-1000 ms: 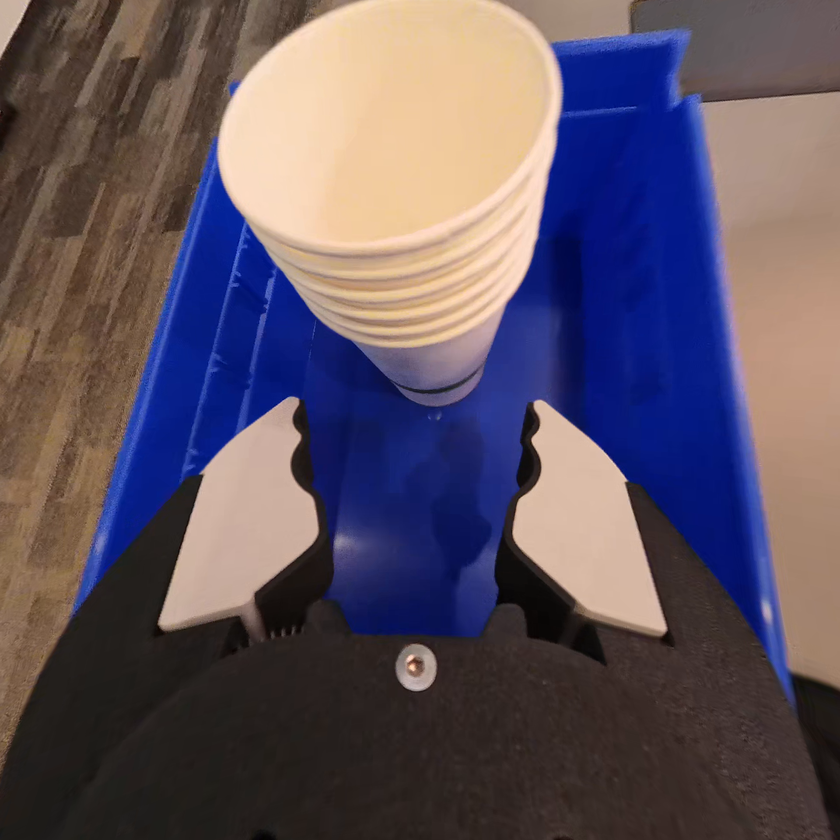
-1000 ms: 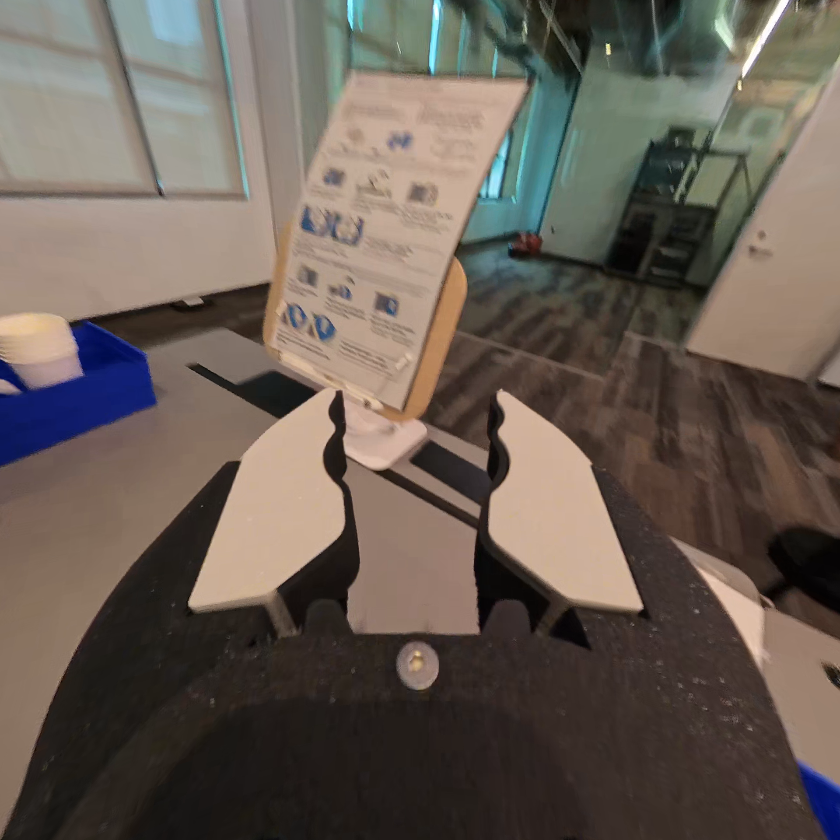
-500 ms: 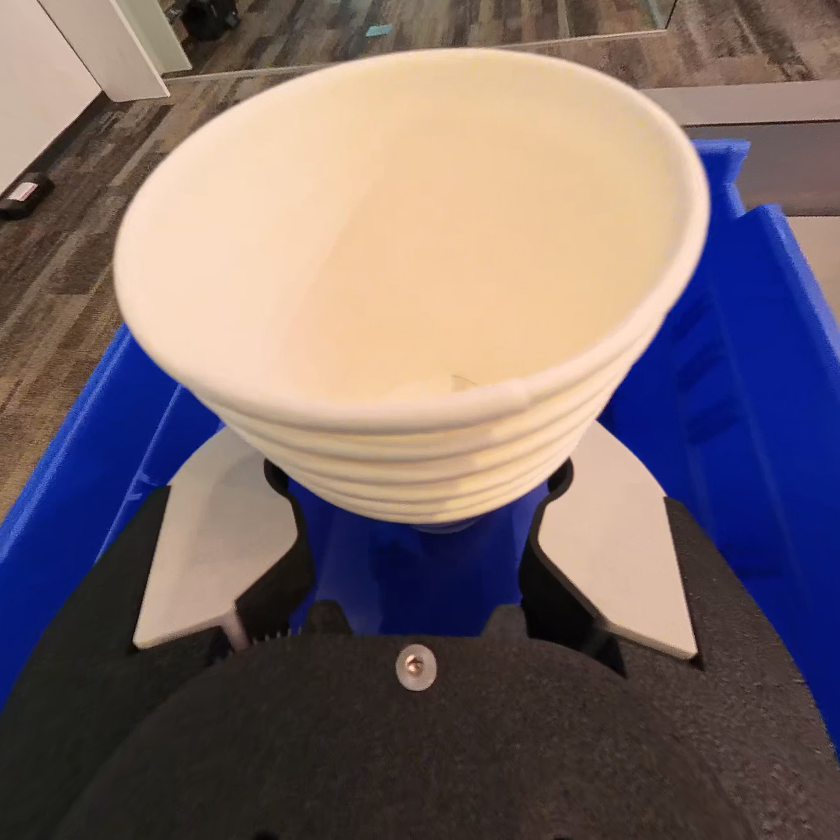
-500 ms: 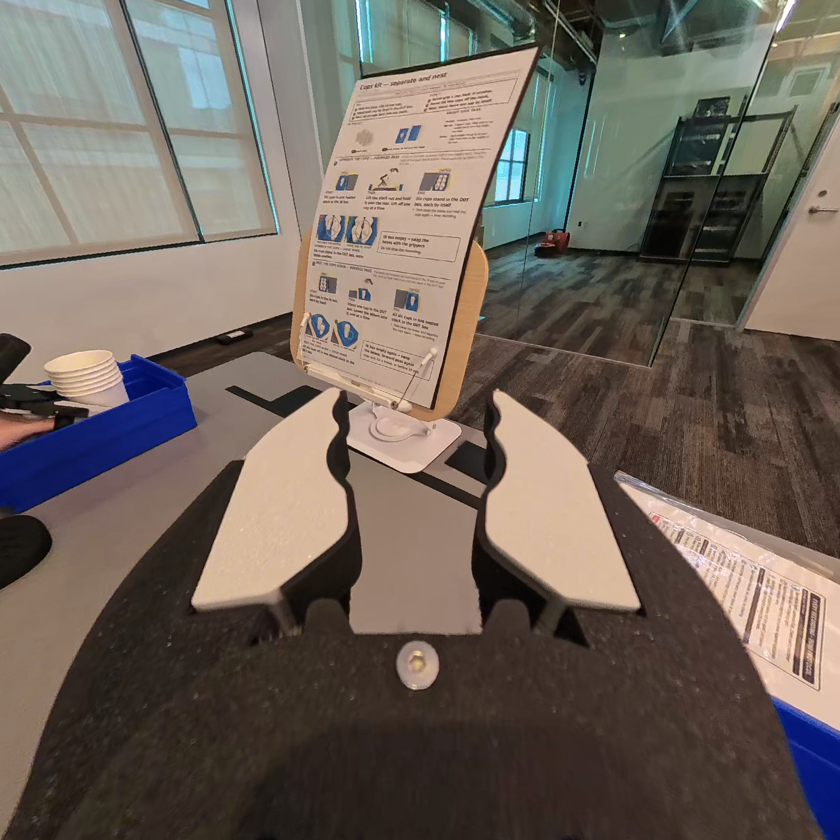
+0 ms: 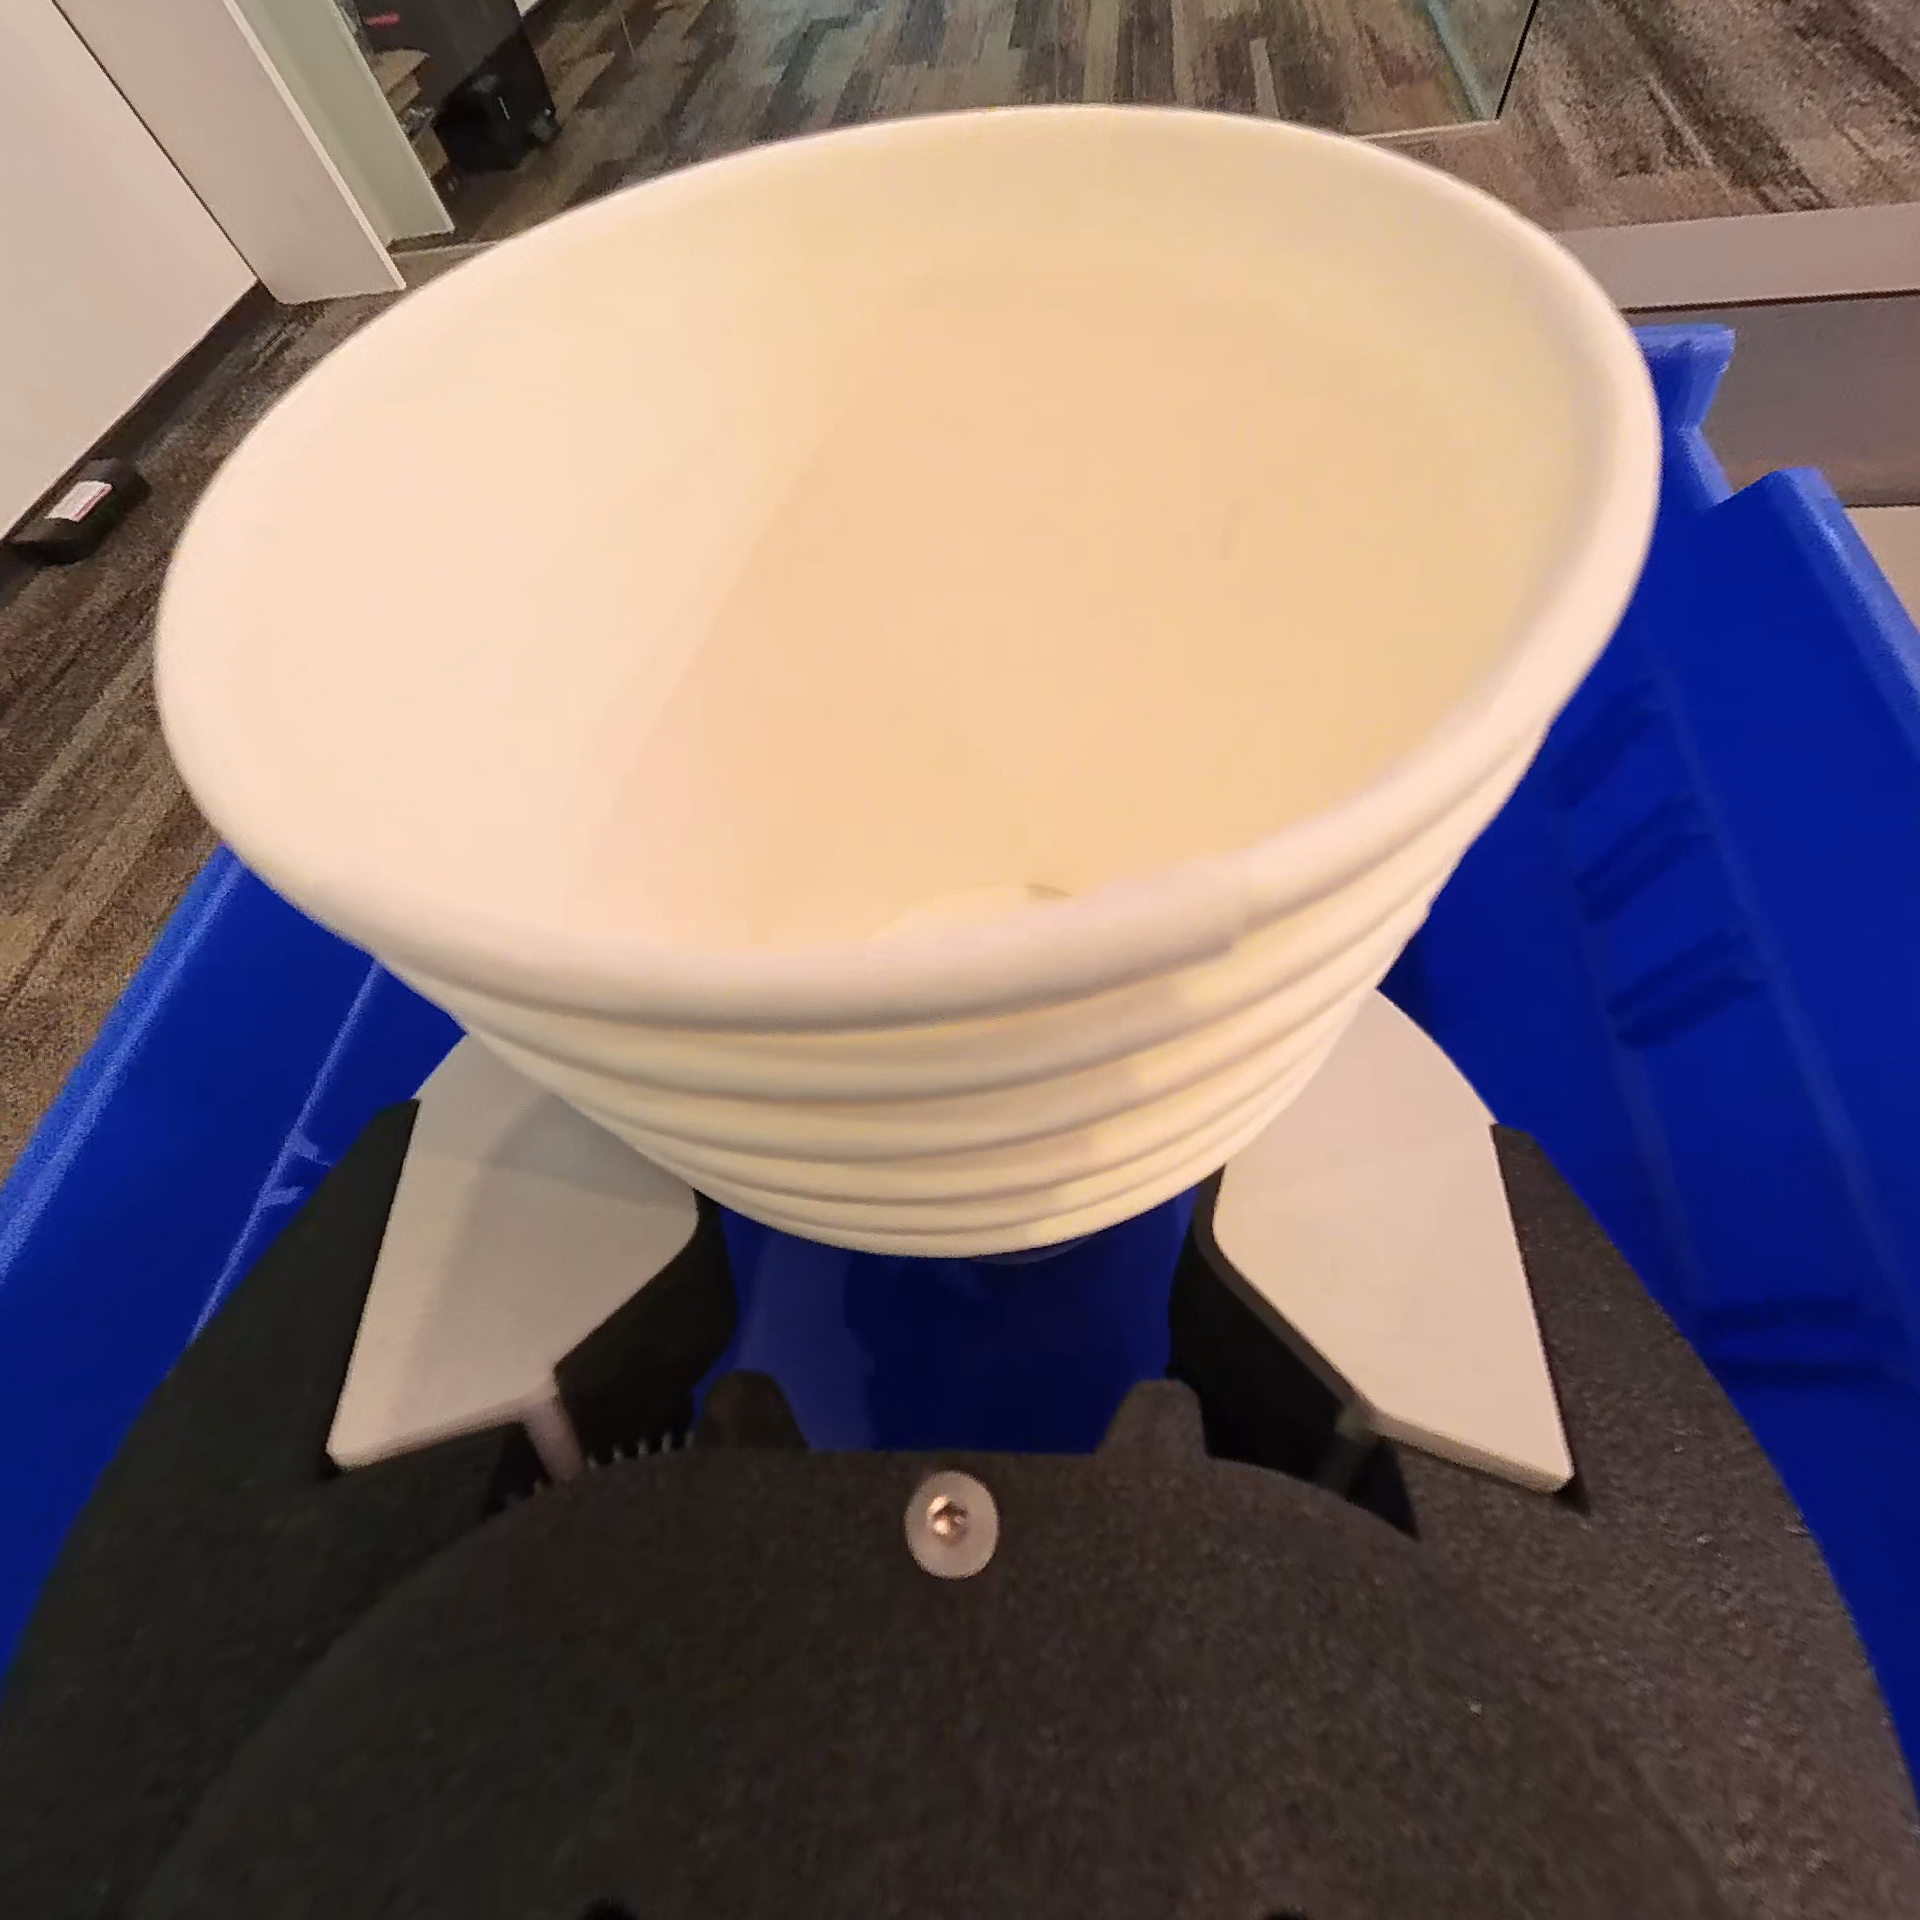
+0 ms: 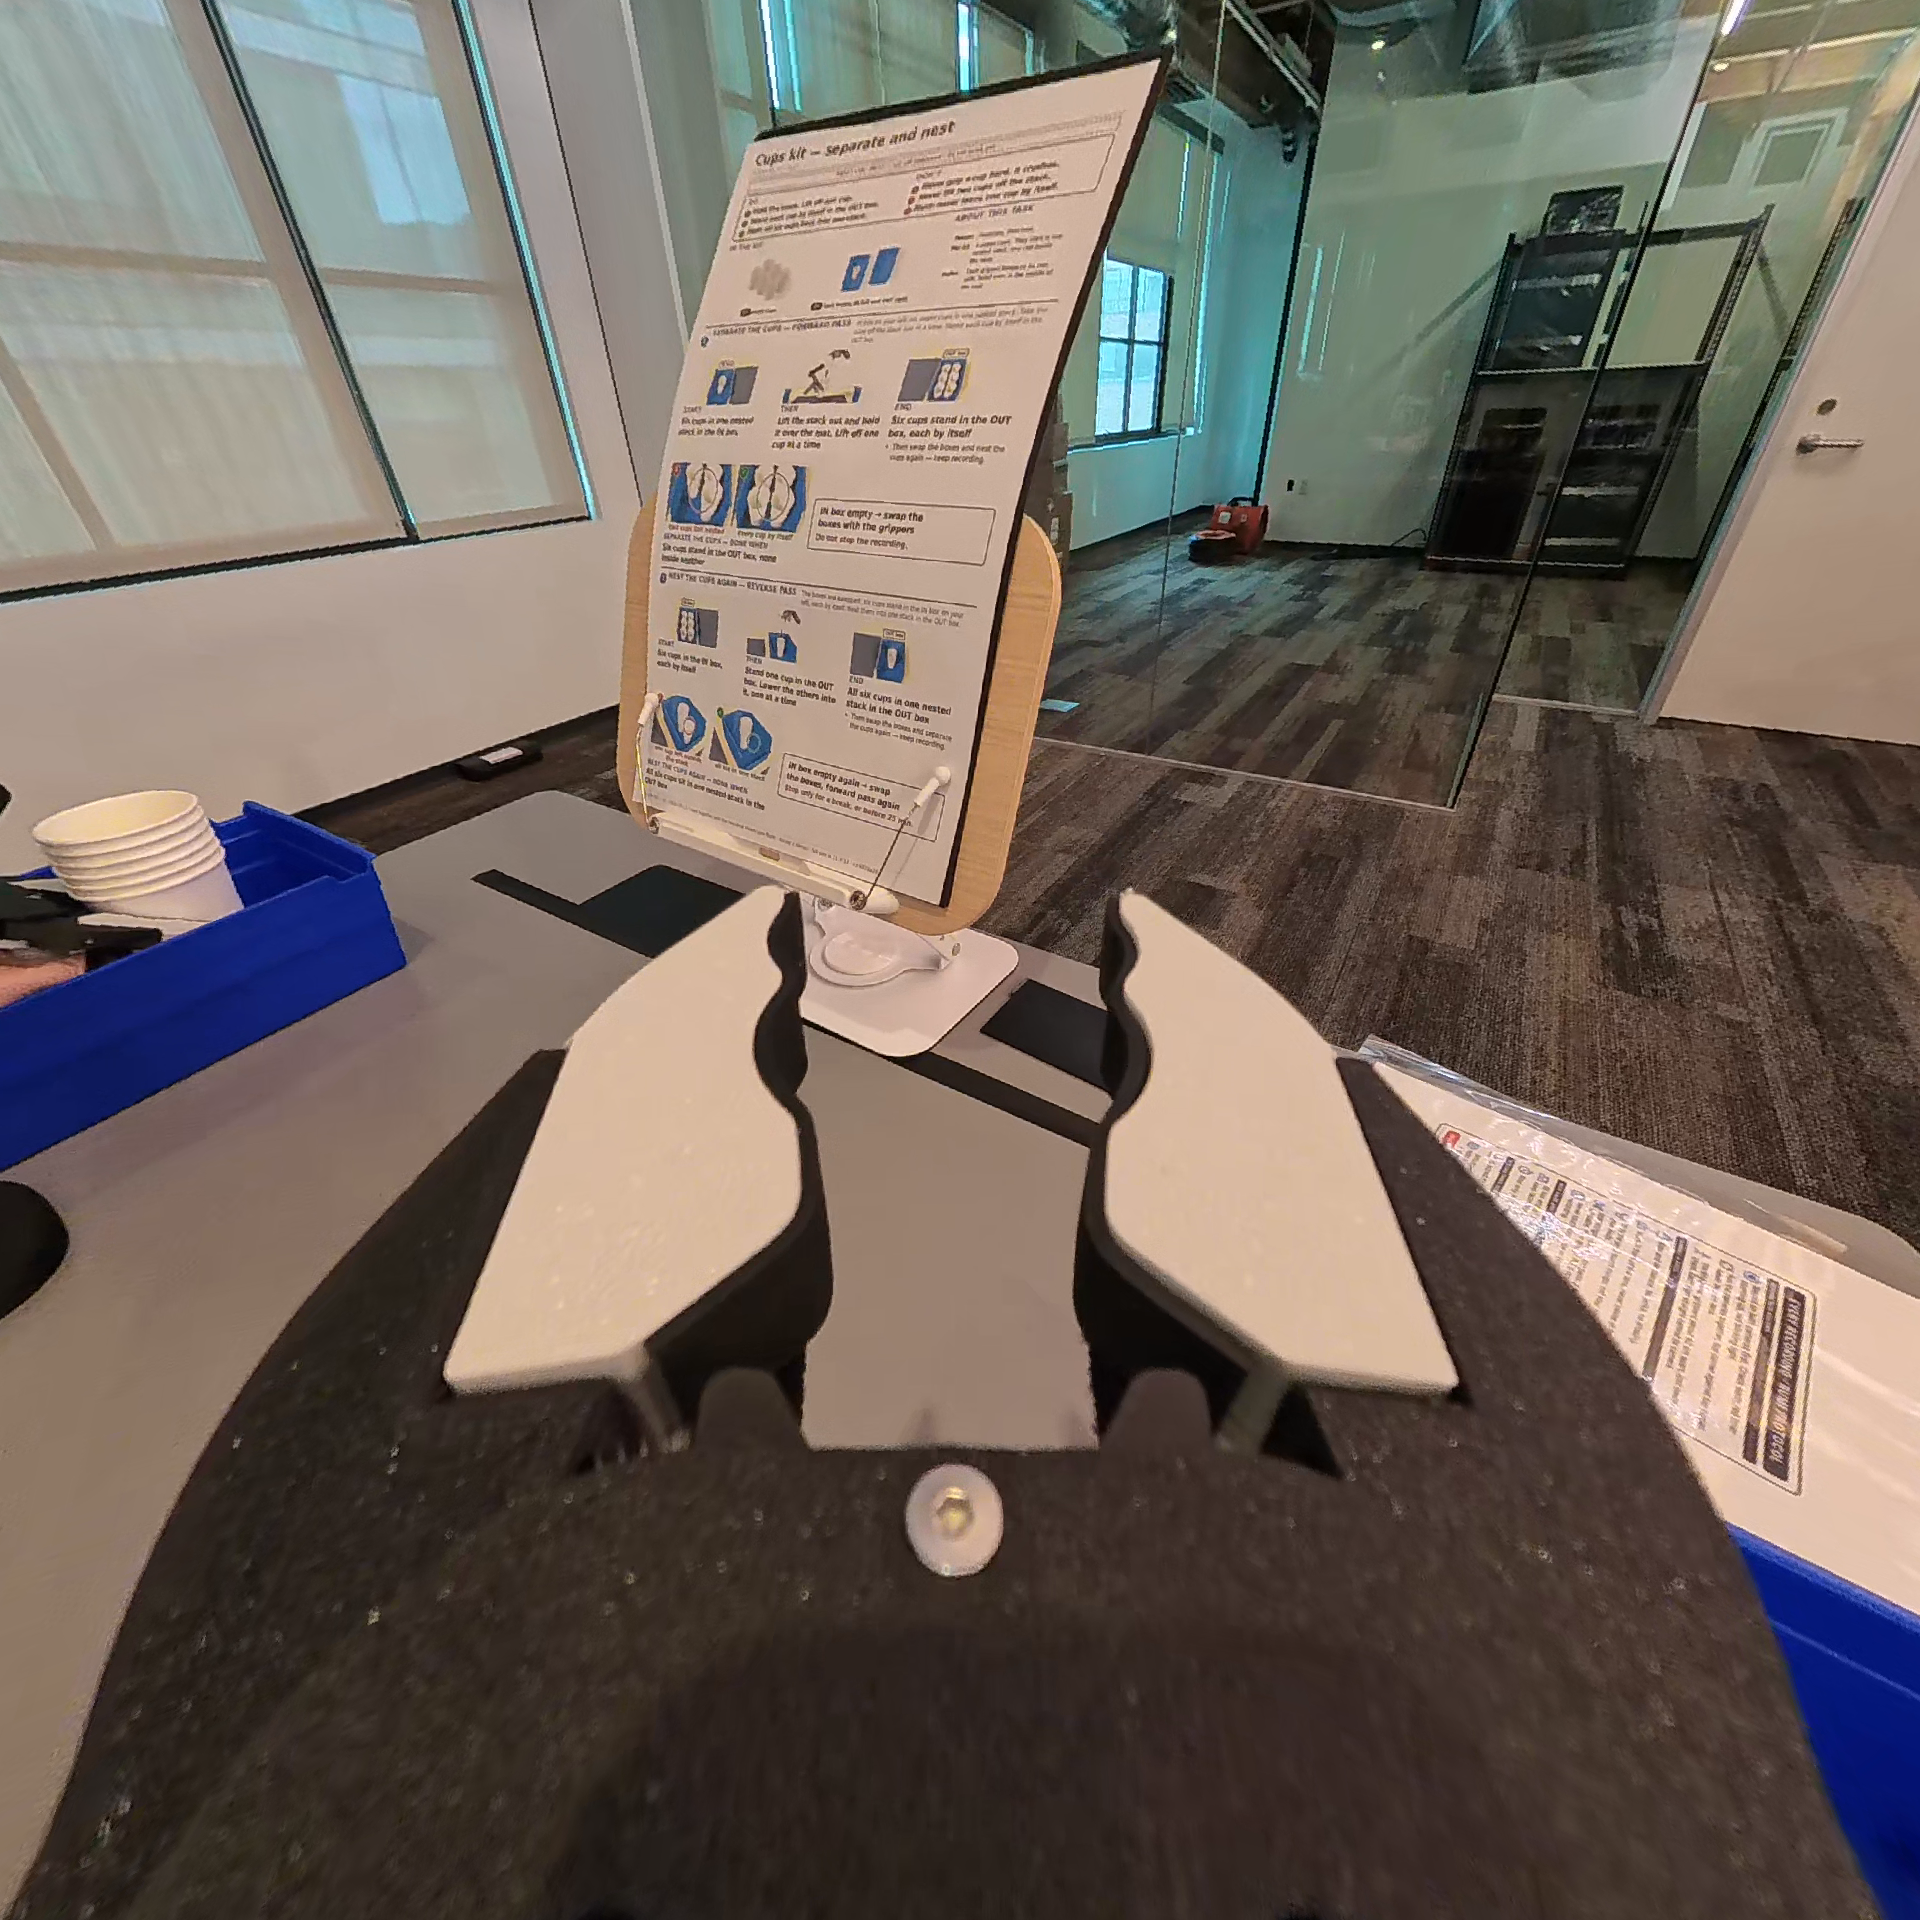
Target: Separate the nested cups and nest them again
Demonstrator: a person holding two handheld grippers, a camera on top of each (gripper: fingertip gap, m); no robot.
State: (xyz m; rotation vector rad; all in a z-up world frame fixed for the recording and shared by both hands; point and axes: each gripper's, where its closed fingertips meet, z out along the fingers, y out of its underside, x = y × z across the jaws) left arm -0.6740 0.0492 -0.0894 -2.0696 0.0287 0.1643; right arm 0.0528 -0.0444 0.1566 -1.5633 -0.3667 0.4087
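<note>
Left gripper (image 5: 961,1216) reaches under the rims of the cup stack (image 5: 904,644), jaws apart on either side of its lower body; whether they touch it is hidden. That low hold would steady the stack for peeling cups off. White paper cups, nested, stand in the blue bin (image 5: 1662,935).

Right gripper (image 6: 951,997) hovers over the grey table (image 6: 312,1174), jaws apart and empty, presumably waiting to pull. Far left, the stack stands upright in the bin.

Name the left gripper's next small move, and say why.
Probably close the left gripper on the cup stack: its open fingers flank the stack's lower part in the blue bin, with no grip visible yet.
</note>
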